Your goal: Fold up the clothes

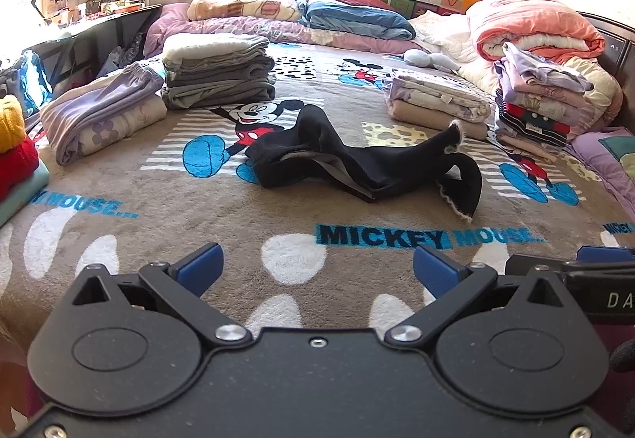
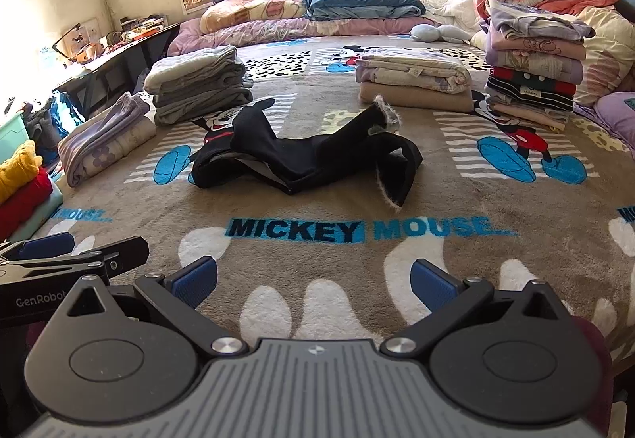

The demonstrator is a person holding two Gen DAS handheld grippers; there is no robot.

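Observation:
A crumpled black garment with a pale fleecy lining (image 1: 357,160) lies in the middle of the Mickey Mouse blanket (image 1: 278,208); it also shows in the right wrist view (image 2: 309,156). My left gripper (image 1: 317,271) is open and empty, well short of the garment, low over the blanket's near part. My right gripper (image 2: 313,279) is open and empty too, beside the left one and equally far from the garment. Each gripper's edge shows in the other's view: the right one (image 1: 595,267) and the left one (image 2: 59,259).
Folded stacks ring the garment: grey clothes (image 1: 218,77), a lilac floral bundle (image 1: 103,112), cream and beige sheets (image 1: 436,100), a tall mixed pile (image 1: 539,100), and red and yellow knits (image 1: 16,148). Quilts and pillows (image 1: 532,25) line the far side. A dark desk (image 1: 91,37) stands left.

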